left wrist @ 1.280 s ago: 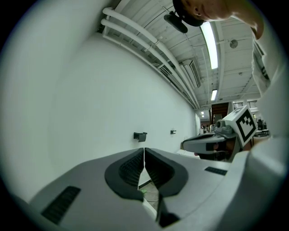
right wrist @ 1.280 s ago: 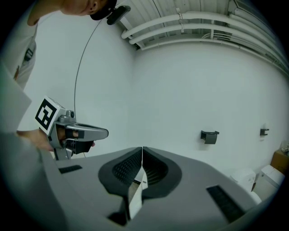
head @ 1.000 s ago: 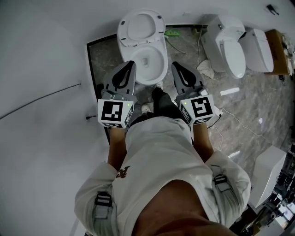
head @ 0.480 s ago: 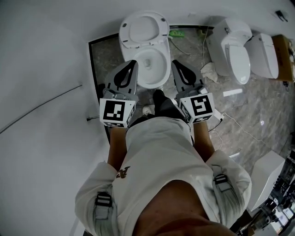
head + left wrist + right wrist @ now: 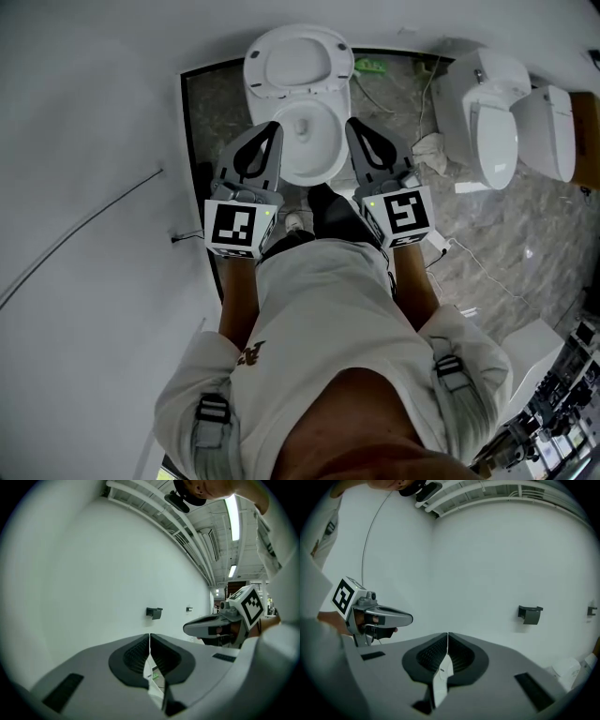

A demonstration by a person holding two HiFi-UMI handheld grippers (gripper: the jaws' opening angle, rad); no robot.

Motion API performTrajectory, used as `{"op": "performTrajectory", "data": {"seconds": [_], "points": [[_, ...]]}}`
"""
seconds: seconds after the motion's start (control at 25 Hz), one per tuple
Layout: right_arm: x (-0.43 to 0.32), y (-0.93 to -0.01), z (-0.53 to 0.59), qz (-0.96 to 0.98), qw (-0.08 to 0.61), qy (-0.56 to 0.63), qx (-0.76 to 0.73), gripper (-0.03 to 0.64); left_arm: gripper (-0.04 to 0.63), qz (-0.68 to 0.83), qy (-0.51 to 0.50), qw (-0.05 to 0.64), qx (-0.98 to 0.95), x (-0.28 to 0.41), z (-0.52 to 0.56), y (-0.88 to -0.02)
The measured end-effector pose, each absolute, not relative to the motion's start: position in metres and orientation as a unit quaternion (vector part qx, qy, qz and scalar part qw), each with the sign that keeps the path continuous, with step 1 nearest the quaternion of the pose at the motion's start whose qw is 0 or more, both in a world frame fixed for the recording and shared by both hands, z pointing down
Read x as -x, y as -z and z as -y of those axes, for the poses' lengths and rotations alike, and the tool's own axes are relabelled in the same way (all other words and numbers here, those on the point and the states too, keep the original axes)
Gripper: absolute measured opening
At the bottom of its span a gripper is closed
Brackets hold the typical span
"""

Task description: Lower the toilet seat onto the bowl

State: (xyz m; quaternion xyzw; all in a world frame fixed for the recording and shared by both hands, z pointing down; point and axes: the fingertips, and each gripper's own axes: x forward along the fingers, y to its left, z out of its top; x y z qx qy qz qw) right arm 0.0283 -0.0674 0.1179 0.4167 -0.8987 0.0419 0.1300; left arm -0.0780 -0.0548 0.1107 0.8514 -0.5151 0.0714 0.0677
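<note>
A white toilet stands ahead of me in the head view, its seat and lid (image 5: pixel 298 64) raised against the back above the open bowl (image 5: pixel 307 141). My left gripper (image 5: pixel 269 129) hovers at the bowl's left rim and my right gripper (image 5: pixel 353 126) at its right rim. Both are shut and hold nothing, and neither touches the seat. In the left gripper view the shut jaws (image 5: pixel 150 637) point at a white wall, with the right gripper (image 5: pixel 220 625) alongside. The right gripper view shows its shut jaws (image 5: pixel 448 636) and the left gripper (image 5: pixel 377 617).
Two more white toilets (image 5: pixel 487 112) (image 5: pixel 555 129) stand on the marble floor to the right, with a crumpled white cloth (image 5: pixel 429 150) and cables near them. A white wall (image 5: pixel 84 141) runs along the left. A dark holder (image 5: pixel 529 613) hangs on the wall.
The head view has shifted slightly, so the toilets sit a little further right in frame. Both grippers stay shut beside the bowl.
</note>
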Motion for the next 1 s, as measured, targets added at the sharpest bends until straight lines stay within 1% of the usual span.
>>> {"op": "performTrajectory", "data": {"seconds": [0.6, 1.0], "points": [[-0.03, -0.175, 0.163, 0.91, 0.152, -0.075, -0.379, 0.023, 0.026, 0.524, -0.095, 0.095, -0.841, 0.064, 0.152, -0.163], [-0.032, -0.203, 0.218, 0.915, 0.163, -0.058, -0.363, 0.023, 0.026, 0.538, -0.104, 0.1, -0.83, 0.06, 0.194, -0.191]]}}
